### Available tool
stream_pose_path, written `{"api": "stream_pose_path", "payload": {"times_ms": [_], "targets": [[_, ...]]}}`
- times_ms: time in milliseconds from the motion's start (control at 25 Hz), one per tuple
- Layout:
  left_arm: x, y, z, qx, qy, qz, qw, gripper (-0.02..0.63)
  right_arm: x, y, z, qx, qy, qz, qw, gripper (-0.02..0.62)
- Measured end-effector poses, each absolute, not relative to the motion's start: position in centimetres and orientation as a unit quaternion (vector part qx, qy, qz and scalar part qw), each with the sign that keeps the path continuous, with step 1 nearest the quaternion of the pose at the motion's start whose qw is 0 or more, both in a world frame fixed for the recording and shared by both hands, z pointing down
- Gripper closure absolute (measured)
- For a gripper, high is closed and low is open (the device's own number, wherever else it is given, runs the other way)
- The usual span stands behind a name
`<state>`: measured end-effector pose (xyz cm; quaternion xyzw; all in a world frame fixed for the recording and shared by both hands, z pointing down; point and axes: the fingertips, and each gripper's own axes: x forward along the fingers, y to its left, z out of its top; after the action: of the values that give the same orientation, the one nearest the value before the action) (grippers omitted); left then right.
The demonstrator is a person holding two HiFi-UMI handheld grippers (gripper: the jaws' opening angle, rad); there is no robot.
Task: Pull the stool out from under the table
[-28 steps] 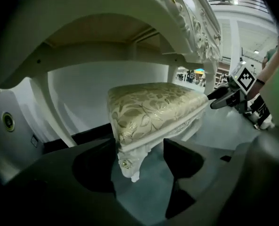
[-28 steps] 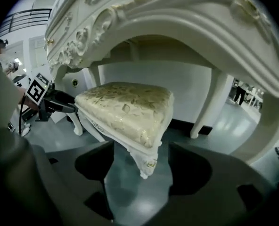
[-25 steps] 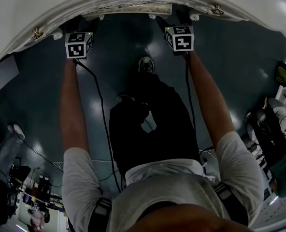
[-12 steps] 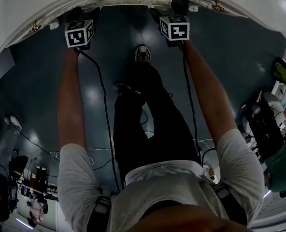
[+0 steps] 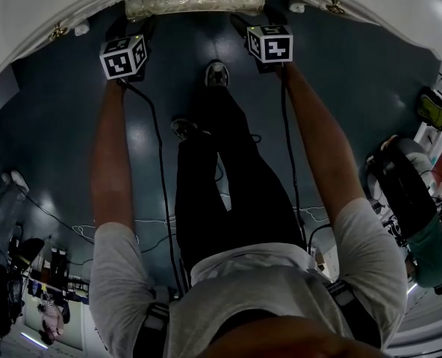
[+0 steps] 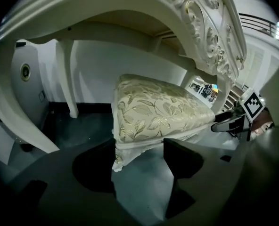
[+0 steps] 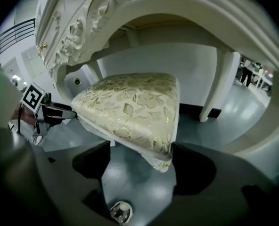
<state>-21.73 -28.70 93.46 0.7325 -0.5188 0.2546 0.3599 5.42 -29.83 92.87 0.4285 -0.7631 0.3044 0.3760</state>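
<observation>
**Stool** (image 6: 158,107): the square seat is upholstered in cream fabric with a gold leaf pattern and sits on a white frame with a carved lower rail. We find it on the dark glossy floor (image 5: 355,88), under the arch of the table (image 6: 130,4). In the head view only its front edge shows past the tabletop's rim.

**Table:** white, with heavy carved scrollwork, small gilt details and slim white legs behind the stool.

**Left gripper** (image 6: 138,157): we note its jaws set wide apart. The stool's near corner stands in the gap, close against the left jaw, and floor shows through the rest.

**Right gripper** (image 7: 140,157): its jaws are likewise wide. The stool's other front corner stands between them, touching the right jaw.

**Person:** both arms reach forward to the stool, and one shoe (image 7: 120,212) shows below the right gripper.
</observation>
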Motion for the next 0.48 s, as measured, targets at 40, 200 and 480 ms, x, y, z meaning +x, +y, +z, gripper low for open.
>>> {"api": "stream_pose_path", "payload": {"times_ms": [40, 200, 480], "targets": [[-21.7, -28.3, 93.5, 0.731, -0.518, 0.258, 0.361, 0.304, 5.5, -29.4, 93.0, 0.425, -0.764, 0.305, 0.378, 0.201], [-21.4, -26.8, 93.6, 0.734, -0.507, 0.27, 0.362, 0.302, 5.7, -28.6, 93.0, 0.427, -0.761, 0.313, 0.374, 0.201], [-20.7, -22.7, 92.9, 0.732, -0.497, 0.291, 0.363, 0.304, 6.2, -26.2, 92.2, 0.421, -0.764, 0.302, 0.385, 0.201]]}}
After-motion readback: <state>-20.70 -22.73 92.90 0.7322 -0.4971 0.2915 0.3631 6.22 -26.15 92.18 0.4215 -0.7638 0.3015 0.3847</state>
